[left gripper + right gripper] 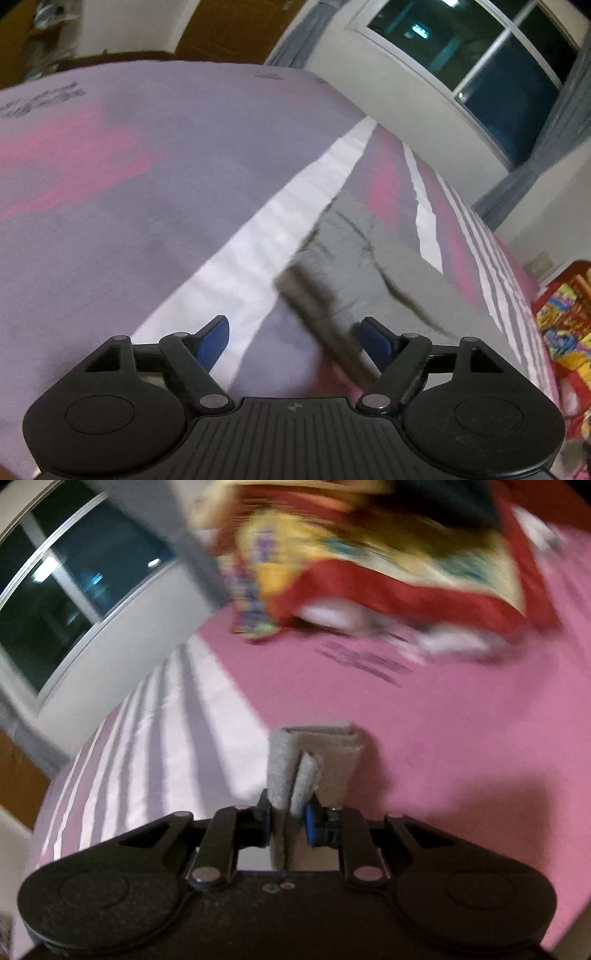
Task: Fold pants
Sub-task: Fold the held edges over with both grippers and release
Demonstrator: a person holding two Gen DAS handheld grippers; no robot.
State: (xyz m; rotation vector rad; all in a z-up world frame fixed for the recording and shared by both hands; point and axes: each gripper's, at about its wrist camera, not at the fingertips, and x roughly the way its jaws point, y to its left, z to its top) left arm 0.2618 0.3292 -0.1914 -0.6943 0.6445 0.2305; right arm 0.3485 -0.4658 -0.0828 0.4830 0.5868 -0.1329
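nearest, right gripper [286, 818] clamped on a folded edge of the grey pants [314, 753], fabric bunched between the blue pads and lifted off the pink bedsheet [443, 720]. left gripper [293, 341] spread wide, gripping nothing, a blurred strip of the same pants [343, 251] lying between and beyond its fingers. judged mid-fold: one side carried over, the other apparently let go. next move likely calls for laying the held edge down square and smoothing. counted: one pair of pants, two grippers. farther off, one bright patterned cloth [369, 554], one window [480, 70].
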